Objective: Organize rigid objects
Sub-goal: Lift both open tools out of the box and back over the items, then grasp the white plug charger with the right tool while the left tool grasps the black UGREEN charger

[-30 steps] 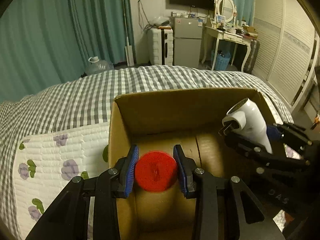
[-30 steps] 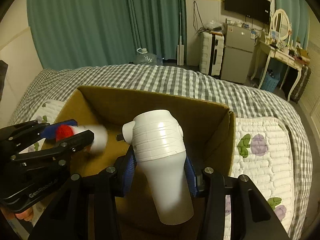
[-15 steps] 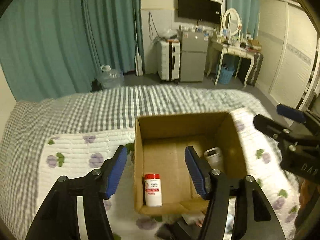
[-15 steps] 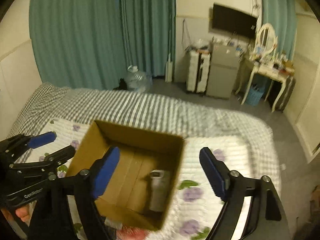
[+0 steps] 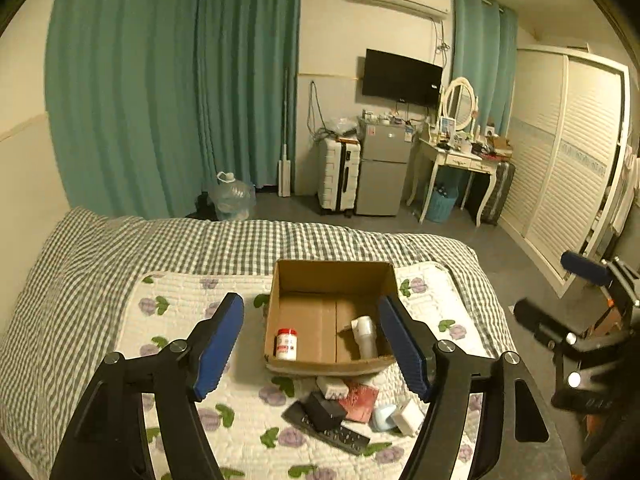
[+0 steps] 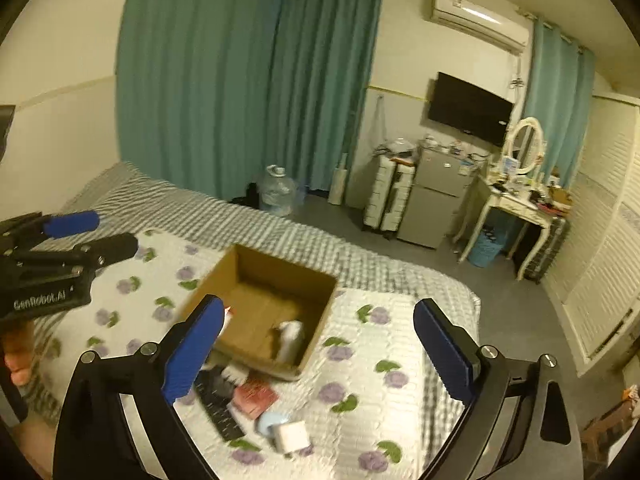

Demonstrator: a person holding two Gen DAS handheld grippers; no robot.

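Through my left wrist camera, I am holding my left gripper [image 5: 311, 346] high above the bed, its blue pads spread wide with nothing between them. The cardboard box [image 5: 330, 276] is sitting open on the floral quilt [image 5: 176, 320]. Inside the box, a red-capped white bottle [image 5: 286, 344] is standing upright at its near left corner, and a white hair dryer [image 5: 365, 336] is lying toward its right side. Just in front of the box a loose pile is waiting: a black remote [image 5: 340, 434], a red packet [image 5: 361, 400], a pale blue case [image 5: 382, 416] and a white block [image 5: 409, 420]. My right gripper [image 5: 560, 288] is showing at the right of the box.

Through my right wrist camera, which is blurred, I am keeping my right gripper [image 6: 318, 352] wide open and empty too. The box [image 6: 236, 264] is sitting below it with the hair dryer [image 6: 290, 338] inside. The pile is lying in front of the box, and my left gripper [image 6: 96, 234] is hovering to the left of the box.
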